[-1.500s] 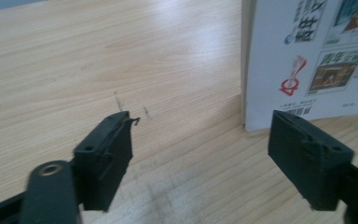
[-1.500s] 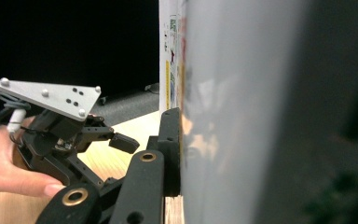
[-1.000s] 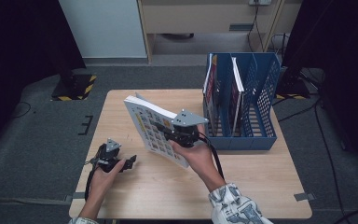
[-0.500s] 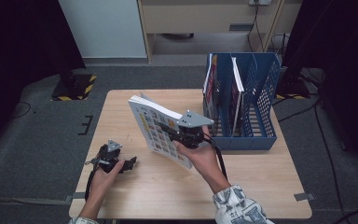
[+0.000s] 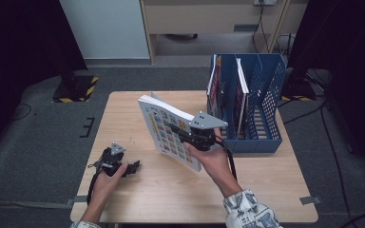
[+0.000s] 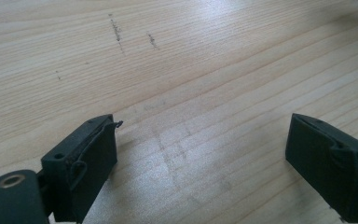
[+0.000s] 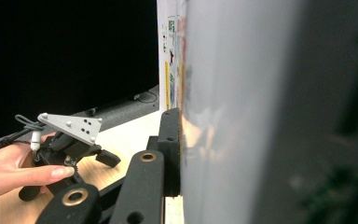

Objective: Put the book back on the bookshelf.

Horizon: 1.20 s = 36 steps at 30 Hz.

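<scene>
A thick softcover book [image 5: 168, 135] with a colourful grid of pictures on its cover hangs tilted above the middle of the wooden table [image 5: 266, 190]. My right gripper [image 5: 179, 132] is shut on the book's right edge, and in the right gripper view its near jaw presses flat on the cover [image 7: 223, 93]; the far jaw is hidden behind the pages. My left gripper [image 5: 132, 167] rests low at the table's front left, and its jaws stand wide apart over bare wood [image 6: 200, 154] with nothing between them.
A blue slotted file rack [image 5: 266, 109] stands at the table's right rear, just right of the held book. It holds upright books [image 5: 216, 90] in its left slots, while its right slots look free. Dark floor surrounds the table.
The right gripper and the book have shifted slightly to the right, toward the rack. The left gripper has stayed where it was.
</scene>
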{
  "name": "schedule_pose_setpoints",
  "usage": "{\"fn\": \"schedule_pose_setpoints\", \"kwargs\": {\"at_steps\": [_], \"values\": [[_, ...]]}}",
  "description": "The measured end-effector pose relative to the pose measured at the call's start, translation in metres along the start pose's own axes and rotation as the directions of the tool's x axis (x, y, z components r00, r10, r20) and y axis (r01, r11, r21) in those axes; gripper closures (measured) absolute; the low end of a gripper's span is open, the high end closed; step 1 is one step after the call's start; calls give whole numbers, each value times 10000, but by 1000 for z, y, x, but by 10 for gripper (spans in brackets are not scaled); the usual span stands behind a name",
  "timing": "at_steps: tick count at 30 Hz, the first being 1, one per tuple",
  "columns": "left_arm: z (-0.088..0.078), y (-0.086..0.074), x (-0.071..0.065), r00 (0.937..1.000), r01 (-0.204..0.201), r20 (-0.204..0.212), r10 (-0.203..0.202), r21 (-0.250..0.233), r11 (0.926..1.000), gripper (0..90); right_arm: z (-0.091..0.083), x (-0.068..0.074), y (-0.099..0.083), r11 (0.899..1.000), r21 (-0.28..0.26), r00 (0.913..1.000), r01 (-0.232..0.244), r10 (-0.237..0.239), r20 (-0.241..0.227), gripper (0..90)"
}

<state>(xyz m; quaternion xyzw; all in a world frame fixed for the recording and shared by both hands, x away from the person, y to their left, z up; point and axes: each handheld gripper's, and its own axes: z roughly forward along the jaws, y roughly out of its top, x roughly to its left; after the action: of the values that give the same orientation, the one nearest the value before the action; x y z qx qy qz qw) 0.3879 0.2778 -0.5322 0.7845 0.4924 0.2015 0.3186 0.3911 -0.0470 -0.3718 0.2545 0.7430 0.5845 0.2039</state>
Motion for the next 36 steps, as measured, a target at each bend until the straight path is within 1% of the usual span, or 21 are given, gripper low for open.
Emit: {"fn": "schedule_pose_setpoints", "kwargs": {"at_steps": [5, 18, 36], "values": [[1, -1, -1, 10000, -50, -4, 50, 56, 10000, 72, -6, -2, -1, 10000, -33, 10000, -43, 43, 21, 740], [2, -1, -1, 10000, -73, -4, 73, -5, 10000, 55, -16, -6, -6, 9999, 15, 9999, -113, 113, 73, 740], [3, -2, -1, 10000, -95, 15, 95, -82, 9999, 47, -32, -13, -10, 9997, -76, 9997, -219, 220, 121, 739]]}}
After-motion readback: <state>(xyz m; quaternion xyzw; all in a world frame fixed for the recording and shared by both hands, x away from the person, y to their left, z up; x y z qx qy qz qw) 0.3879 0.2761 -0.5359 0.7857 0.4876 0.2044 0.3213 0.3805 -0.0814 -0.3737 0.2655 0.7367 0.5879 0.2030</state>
